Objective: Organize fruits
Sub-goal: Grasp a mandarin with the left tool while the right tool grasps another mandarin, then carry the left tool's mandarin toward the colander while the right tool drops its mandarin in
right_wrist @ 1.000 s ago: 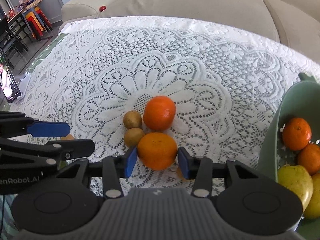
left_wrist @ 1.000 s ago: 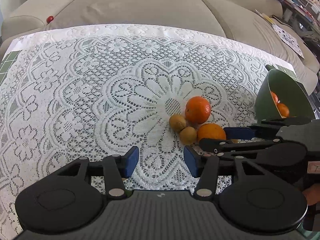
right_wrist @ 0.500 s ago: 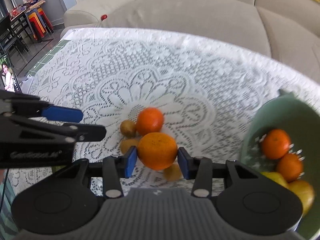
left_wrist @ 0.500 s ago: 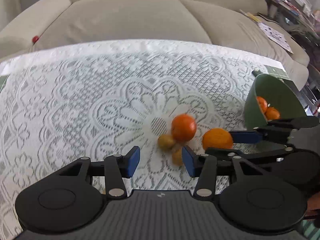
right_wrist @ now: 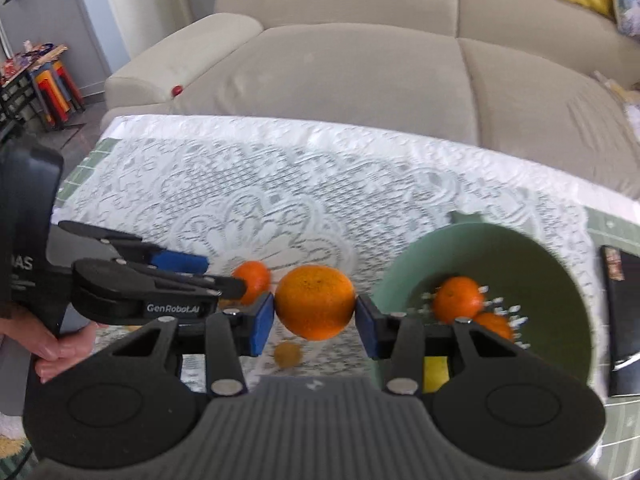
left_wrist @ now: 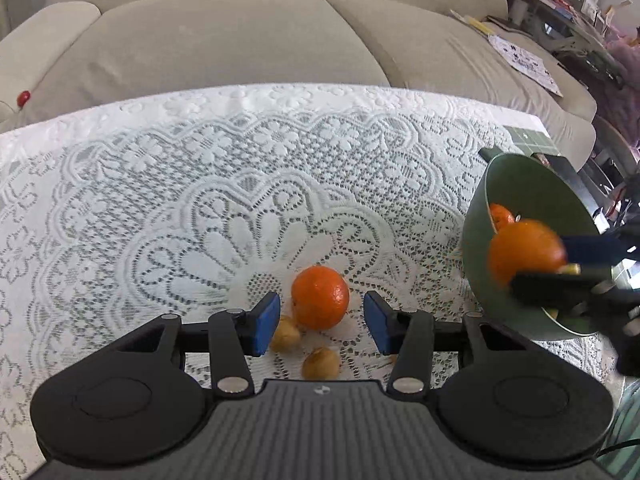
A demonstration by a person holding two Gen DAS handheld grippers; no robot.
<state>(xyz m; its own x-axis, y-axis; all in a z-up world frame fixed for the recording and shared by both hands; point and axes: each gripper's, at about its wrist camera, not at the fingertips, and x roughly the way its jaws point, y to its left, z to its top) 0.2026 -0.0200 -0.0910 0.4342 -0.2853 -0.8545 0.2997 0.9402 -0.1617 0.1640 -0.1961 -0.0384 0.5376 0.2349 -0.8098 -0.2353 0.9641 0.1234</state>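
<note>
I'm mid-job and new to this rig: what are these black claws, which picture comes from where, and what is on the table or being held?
There is no robot arm: a person holds a two-finger gripper in each hand, and each gripper has a fisheye camera looking forward along its fingers. In the left wrist view, the left gripper stands open above an orange and two small brown fruits, probably kiwis, all lying on the lace tablecloth. In the right wrist view, the right gripper is shut on a second orange, lifted off the cloth beside the green bowl. That bowl already holds two oranges and something yellow, mostly hidden. A beige sofa stands behind the table.
</note>
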